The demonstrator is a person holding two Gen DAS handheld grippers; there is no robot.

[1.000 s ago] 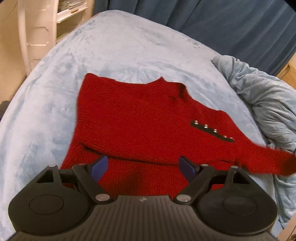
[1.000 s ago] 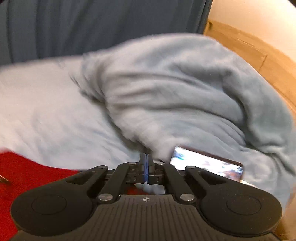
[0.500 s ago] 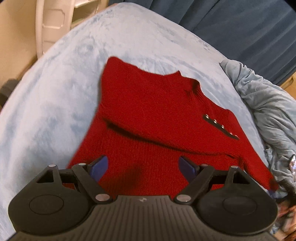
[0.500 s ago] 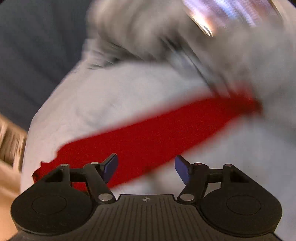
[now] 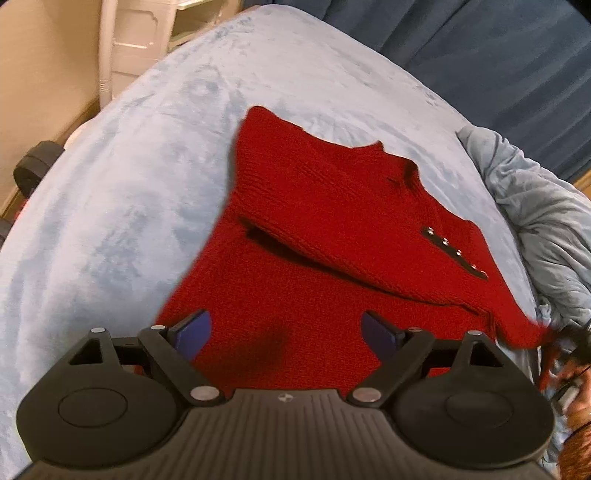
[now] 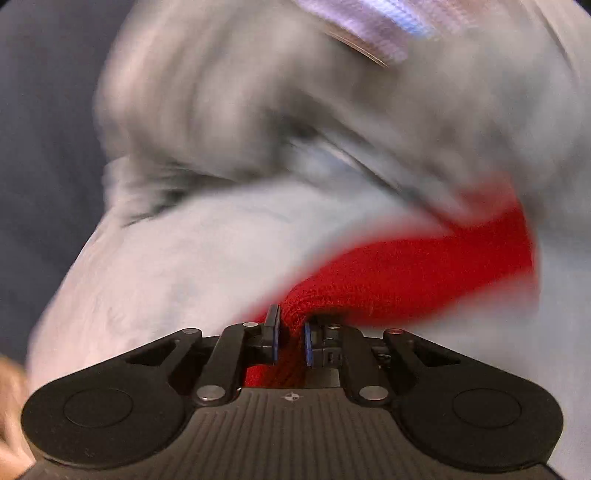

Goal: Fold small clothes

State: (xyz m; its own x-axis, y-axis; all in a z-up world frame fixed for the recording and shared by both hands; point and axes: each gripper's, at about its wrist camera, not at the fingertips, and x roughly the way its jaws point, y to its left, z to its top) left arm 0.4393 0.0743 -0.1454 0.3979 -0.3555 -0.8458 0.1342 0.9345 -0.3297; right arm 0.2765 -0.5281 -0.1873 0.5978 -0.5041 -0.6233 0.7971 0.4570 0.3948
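A red knit sweater point(image 5: 332, 236) lies on a light blue bed cover point(image 5: 122, 206), its left sleeve folded across the body, with a dark strip of metal snaps point(image 5: 454, 254) at the right shoulder. My left gripper point(image 5: 286, 334) is open and empty, hovering over the sweater's lower body. In the blurred right wrist view, my right gripper point(image 6: 290, 341) is shut on the red sleeve point(image 6: 417, 273), which runs from the pads up to the right. In the left wrist view the sleeve end point(image 5: 524, 328) stretches off to the right edge.
A crumpled pale blue blanket point(image 5: 543, 221) is heaped at the right of the bed, and it shows in the right wrist view point(image 6: 332, 110). Dark blue curtains point(image 5: 480, 44) hang behind. A white cabinet point(image 5: 144, 37) stands at the far left. A phone-like screen point(image 6: 365, 33) lies on the blanket.
My right gripper opened, swung over the right sleeve and has closed on it. My left gripper stayed open and shifted left, so the sweater now sits further right in its view.
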